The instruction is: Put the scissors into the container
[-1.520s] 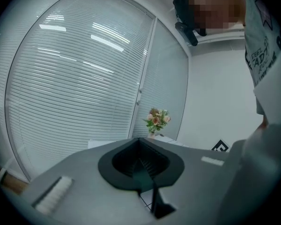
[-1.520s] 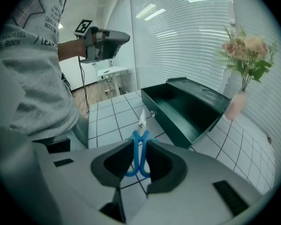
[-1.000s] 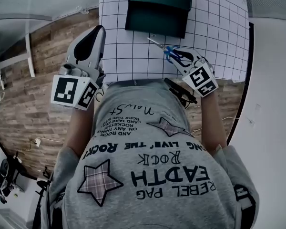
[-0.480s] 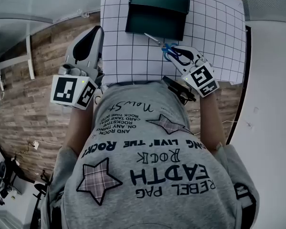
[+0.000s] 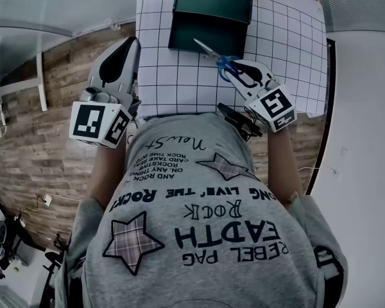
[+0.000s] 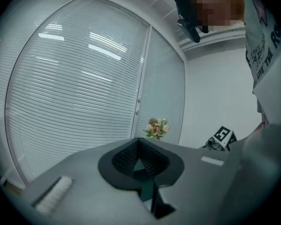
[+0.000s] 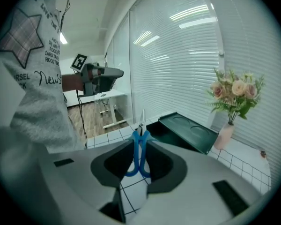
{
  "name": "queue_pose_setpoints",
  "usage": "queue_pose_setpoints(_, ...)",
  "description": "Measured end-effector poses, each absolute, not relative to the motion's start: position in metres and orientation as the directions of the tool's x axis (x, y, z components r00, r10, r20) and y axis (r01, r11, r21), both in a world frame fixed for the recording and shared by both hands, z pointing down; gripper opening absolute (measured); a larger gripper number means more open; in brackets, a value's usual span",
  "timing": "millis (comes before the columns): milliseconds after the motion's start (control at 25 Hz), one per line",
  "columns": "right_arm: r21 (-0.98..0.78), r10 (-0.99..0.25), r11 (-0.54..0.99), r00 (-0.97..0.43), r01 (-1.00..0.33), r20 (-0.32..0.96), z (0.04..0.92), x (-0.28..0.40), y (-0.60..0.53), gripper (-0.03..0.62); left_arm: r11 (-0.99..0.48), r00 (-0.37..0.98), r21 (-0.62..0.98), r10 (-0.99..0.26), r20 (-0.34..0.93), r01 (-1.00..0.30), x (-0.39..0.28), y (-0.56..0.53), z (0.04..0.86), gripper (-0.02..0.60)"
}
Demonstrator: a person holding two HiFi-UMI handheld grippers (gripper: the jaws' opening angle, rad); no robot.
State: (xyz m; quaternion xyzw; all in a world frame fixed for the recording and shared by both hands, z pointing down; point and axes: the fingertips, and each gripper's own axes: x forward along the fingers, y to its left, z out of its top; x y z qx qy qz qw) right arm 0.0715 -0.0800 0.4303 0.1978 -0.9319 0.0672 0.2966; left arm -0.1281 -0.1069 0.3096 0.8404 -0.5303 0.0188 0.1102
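Observation:
Blue-handled scissors (image 5: 225,62) are held by their handles in my right gripper (image 5: 231,68), which is shut on them. Their blades point up-left, and the tip overlaps the near edge of the dark green container (image 5: 212,11). In the right gripper view the scissors (image 7: 140,154) stand upright between the jaws, with the open container (image 7: 187,128) beyond them on the gridded table. My left gripper (image 5: 133,41) hangs off the table's left side, over the wooden floor. Its fingers meet at the tips and hold nothing. In its own view the left gripper (image 6: 139,142) faces window blinds.
A white gridded mat (image 5: 289,43) covers the table. A vase of flowers (image 7: 236,95) stands at the far side, right of the container. The person's grey printed shirt (image 5: 199,217) fills the lower head view. A desk stands on the wooden floor (image 7: 91,114) to the left.
My right gripper has risen and moved toward the container with the scissors; the blade tip now overlaps the container's near edge. The left gripper has stayed put.

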Motion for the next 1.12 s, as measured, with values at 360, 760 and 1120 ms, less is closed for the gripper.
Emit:
queue_pose_setpoints(360,-0.031,-0.383,0.892,-0.791,-0.451,0.478,0.400,0.068,-0.093,0.094,-0.407,0.426,0.152,-0.895,0.130,-0.901,-0.132,-0.115,0.302,0.011)
queue_pose_setpoints(760,-0.035,-0.437,0.872,-0.810,-0.488,0.392,0.371,0.073,-0.103,0.094,-0.404,0.421,0.143,-0.899,0.119,-0.904,-0.133,-0.124,0.295,0.011)
queue_pose_setpoints(1120,-0.021,-0.473,0.857,-0.801,-0.515,0.365,0.357,0.081,-0.111,0.094,-0.421,0.438,0.143,-0.892,0.112,-0.896,-0.126,-0.130,0.296,0.011)
